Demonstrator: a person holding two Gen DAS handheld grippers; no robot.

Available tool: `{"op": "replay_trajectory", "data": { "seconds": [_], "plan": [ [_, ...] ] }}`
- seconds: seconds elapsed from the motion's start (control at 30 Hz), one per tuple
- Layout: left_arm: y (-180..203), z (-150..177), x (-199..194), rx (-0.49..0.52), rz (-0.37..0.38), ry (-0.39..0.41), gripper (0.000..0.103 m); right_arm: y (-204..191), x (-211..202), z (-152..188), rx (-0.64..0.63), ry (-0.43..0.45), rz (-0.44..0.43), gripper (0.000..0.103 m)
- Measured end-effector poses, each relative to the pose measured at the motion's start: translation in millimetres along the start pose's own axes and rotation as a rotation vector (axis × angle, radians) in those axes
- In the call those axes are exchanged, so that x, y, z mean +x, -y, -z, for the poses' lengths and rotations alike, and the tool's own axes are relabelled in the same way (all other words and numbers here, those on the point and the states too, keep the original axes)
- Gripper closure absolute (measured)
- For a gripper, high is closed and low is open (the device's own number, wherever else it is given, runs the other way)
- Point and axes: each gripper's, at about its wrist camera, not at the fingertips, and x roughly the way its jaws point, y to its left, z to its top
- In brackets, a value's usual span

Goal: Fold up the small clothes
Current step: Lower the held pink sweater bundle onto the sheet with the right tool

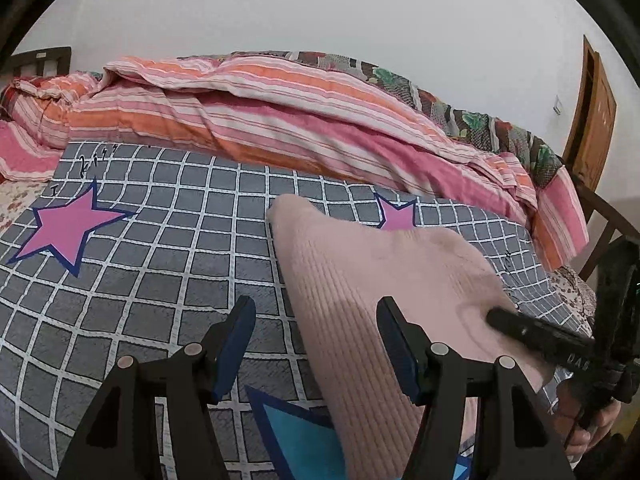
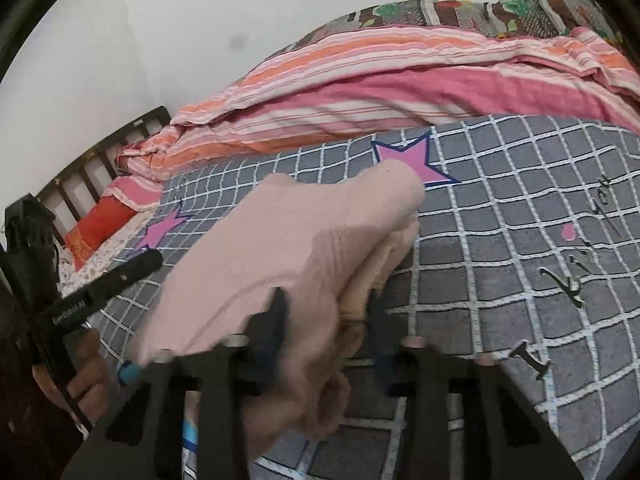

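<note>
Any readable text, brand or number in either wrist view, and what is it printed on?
"GenRobot.AI": white print on the left tongs, seen from the right wrist.
"DAS": partial white print on the right tongs, the rest cut off.
"I": black script on the grey checked sheet; the other handwriting there is too distorted to read.

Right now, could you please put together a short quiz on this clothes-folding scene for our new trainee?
1. True or false: the pink garment lies on a grey checked sheet printed with stars.
2. Which gripper has fabric between its fingers? A) left gripper B) right gripper C) neither
3. Fill in: the bedding heaped behind the sheet is a pink and orange ______ quilt.

Key:
1. True.
2. B: in the right wrist view a fold of the garment sits between the right gripper's fingers, while the left gripper's jaws stand open, one finger over the sheet and one over the garment.
3. Striped.
</note>
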Motion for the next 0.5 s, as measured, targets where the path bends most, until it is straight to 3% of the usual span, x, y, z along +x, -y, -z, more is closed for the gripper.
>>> {"op": "replay_trajectory", "data": {
  "seconds": [0.13, 0.2, 0.3, 0.33, 0.37, 0.5],
  "plan": [
    [0.4, 1.1, 2.8, 0.008, -0.011, -0.005, 0.042, 3.7, -16.5, -5.1, -0.008, 0.092, -0.025, 0.085],
    [0.2, 2.2, 3.1, 0.014, -0.014, -0.007, 0.042, 7.8, -9.5, -4.1, -0.004, 0.052, 0.014, 0.084],
    [-1.6, 2.2, 3.6, 0.013, -0.024, -0.010, 0.042, 13.7, 6.9, 3.0, 0.010, -0.024, 0.058, 0.073],
    [-2.7, 1.6, 3.2, 0.007, -0.022, -0.009, 0.042, 14.1, 1.3, 0.4, 0.019, -0.014, 0.059, 0.064],
    [-4.3, 0.4, 2.2, -0.003, -0.019, -0.005, 0.042, 13.8, -4.1, -1.9, 0.020, 0.002, 0.059, 0.062],
    [-8.6, -3.3, 2.8, -0.032, -0.019, 0.005, 0.042, 8.7, -19.8, -12.5, 0.015, 0.094, 0.084, 0.062]
  ]
}}
